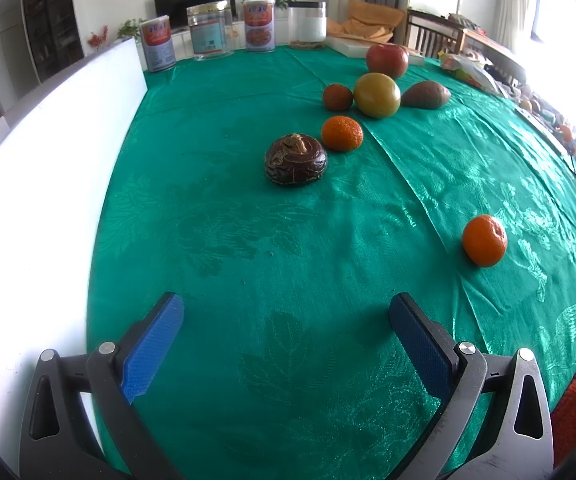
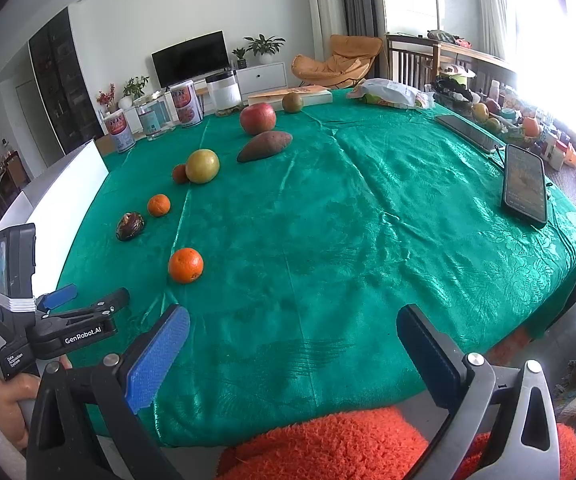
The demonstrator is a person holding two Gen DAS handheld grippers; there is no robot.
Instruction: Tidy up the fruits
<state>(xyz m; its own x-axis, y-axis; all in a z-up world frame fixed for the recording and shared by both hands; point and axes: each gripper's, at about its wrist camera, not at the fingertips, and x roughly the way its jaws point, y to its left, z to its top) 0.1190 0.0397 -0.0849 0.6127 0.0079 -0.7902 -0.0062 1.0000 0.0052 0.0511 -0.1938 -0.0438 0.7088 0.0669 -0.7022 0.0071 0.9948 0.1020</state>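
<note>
Fruits lie in a line on the green tablecloth (image 1: 248, 280): a dark brown wrinkled fruit (image 1: 295, 159), a small orange (image 1: 341, 133), a small reddish fruit (image 1: 337, 97), a yellow-green fruit (image 1: 377, 95), a sweet potato (image 1: 426, 95) and a red apple (image 1: 387, 61). Another orange (image 1: 484, 240) lies apart, nearer, to the right. My left gripper (image 1: 286, 312) is open and empty, low over the cloth. My right gripper (image 2: 292, 328) is open and empty near the table's front edge. The nearer orange (image 2: 185, 265) lies ahead to its left, and the left gripper (image 2: 88, 300) shows there too.
A white board (image 1: 48, 160) stands along the table's left side. Tins and jars (image 1: 260, 26) stand at the far edge. Two phones (image 2: 524, 184) lie at the right, with a bag (image 2: 391, 94), a box (image 2: 299, 96) and clutter beyond. Orange fabric (image 2: 347, 444) is below the front edge.
</note>
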